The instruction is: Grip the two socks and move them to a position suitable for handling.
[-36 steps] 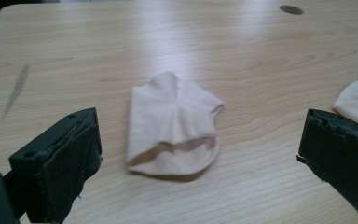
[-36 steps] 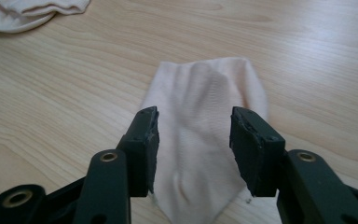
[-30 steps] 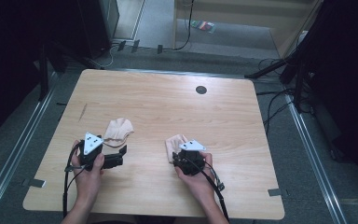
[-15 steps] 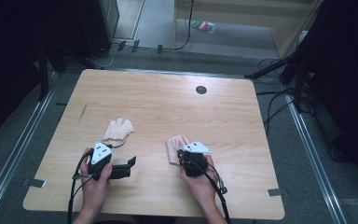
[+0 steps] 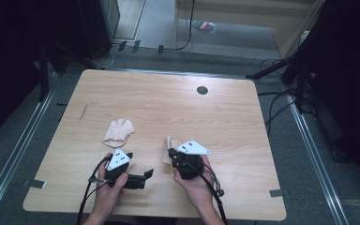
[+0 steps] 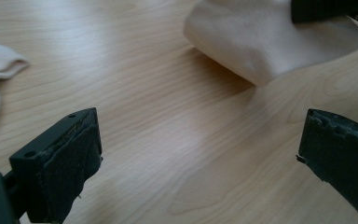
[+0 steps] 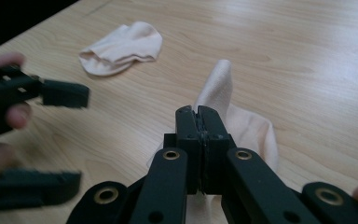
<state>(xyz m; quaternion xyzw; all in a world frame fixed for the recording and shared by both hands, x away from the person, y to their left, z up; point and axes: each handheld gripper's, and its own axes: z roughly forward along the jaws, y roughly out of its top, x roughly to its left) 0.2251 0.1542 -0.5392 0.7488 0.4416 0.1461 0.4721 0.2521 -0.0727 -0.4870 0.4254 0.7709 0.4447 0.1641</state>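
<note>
The right gripper (image 7: 200, 116), jaws pressed together on a peach sock (image 7: 249, 128), holds it near the table's (image 5: 168, 98) front edge. The left gripper (image 6: 200, 154), jaws spread, faces that sock, its nearest target; a second sock (image 5: 118, 132) lies left.

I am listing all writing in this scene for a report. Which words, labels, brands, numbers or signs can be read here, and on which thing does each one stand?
No text can be read.
The grey plates on the left gripper and the right gripper carry small dark dots, not letters.
The small coloured object on the floor may be printed, but it is too small to read.
Both socks and the table are unmarked.
</note>
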